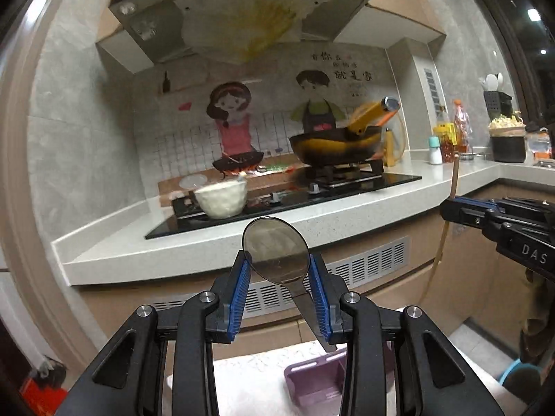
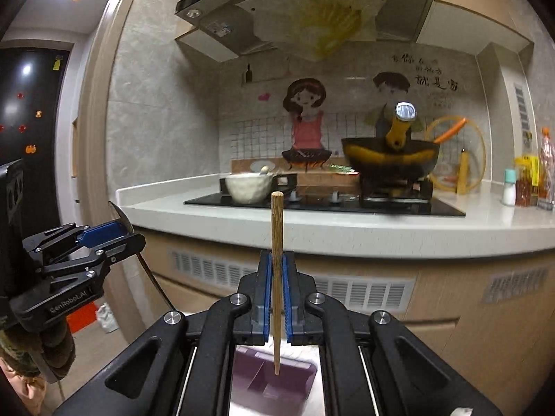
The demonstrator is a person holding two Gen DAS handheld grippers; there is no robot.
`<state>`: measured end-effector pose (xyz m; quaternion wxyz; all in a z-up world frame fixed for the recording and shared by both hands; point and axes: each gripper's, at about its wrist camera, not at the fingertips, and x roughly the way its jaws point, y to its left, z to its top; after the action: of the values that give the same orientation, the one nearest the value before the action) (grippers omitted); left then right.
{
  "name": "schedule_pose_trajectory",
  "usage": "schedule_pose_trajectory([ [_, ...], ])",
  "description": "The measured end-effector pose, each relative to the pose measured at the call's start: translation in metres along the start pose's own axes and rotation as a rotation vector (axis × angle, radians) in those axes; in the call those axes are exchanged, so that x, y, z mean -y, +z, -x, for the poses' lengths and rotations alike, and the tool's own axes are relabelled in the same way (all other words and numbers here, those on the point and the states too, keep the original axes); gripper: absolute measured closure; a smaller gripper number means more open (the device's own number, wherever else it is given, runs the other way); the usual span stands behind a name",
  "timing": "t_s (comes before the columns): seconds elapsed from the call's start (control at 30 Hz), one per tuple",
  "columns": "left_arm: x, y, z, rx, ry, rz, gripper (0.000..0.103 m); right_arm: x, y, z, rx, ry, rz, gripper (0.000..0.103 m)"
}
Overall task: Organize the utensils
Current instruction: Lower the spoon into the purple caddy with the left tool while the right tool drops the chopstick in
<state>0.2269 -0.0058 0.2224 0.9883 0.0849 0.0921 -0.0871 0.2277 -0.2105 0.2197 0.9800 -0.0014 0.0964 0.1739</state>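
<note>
Up front in the left wrist view, the left gripper (image 1: 279, 270) pinches a metal spoon (image 1: 275, 254) between its ribbed blue pads (image 1: 242, 287). The spoon's round, shiny bowl stands upright above the fingertips, and its flat handle slants down past the right pad. Below, a purple plastic tray (image 1: 314, 379) with box-shaped compartments lies on a white surface; what it holds cannot be told. Beyond, a pale speckled counter (image 1: 215, 239) carries a black glass hob (image 1: 277, 204), with a white, dimpled bowl (image 1: 222, 199) on it and a dark wok (image 1: 334, 147) with a yellow handle. At the right edge the right gripper (image 1: 461, 213) shows side-on, a thin wooden stick running through it.

From the right wrist view, the right gripper (image 2: 276, 270) is pressed together on one round wooden chopstick (image 2: 276, 263), held upright with its blunt end up and its tapered tip hanging over the purple tray (image 2: 277, 378). The left gripper (image 2: 114, 234) appears at left, the spoon's rim edge-on above it.
</note>
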Motion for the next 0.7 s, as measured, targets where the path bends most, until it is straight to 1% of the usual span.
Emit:
schedule_pose_trajectory([
  [0.1,0.002,-0.009,-0.035,-0.047,-0.024,0.006,0.068,0.003,-0.005,-0.020,-0.020,-0.017,0.007,0.097],
  [0.17,0.004,-0.020,-0.052,-0.084,-0.048,0.013,0.068,0.007,-0.017,-0.039,-0.054,-0.025,0.008,0.097],
  [0.2,0.005,-0.029,-0.067,-0.115,-0.066,0.020,0.068,0.009,-0.024,-0.046,-0.070,-0.029,0.003,0.097],
  [0.33,0.015,-0.065,-0.099,-0.204,-0.117,0.040,0.068,0.016,-0.063,-0.087,-0.182,-0.024,-0.025,0.097],
  [0.47,0.021,-0.112,-0.129,-0.328,-0.191,0.096,0.065,0.021,-0.111,-0.120,-0.301,0.012,-0.075,0.096],
  [0.53,0.023,-0.132,-0.139,-0.378,-0.208,0.127,0.053,0.021,-0.131,-0.129,-0.342,0.019,-0.095,0.096],
  [0.63,0.023,-0.149,-0.139,-0.407,-0.206,0.152,0.053,0.020,-0.156,-0.138,-0.399,0.020,-0.099,0.096],
  [0.67,0.022,-0.151,-0.136,-0.406,-0.204,0.160,0.052,0.019,-0.161,-0.138,-0.406,0.012,-0.094,0.094],
  [0.7,0.020,-0.153,-0.133,-0.404,-0.202,0.170,0.049,0.019,-0.164,-0.137,-0.412,0.008,-0.088,0.087],
])
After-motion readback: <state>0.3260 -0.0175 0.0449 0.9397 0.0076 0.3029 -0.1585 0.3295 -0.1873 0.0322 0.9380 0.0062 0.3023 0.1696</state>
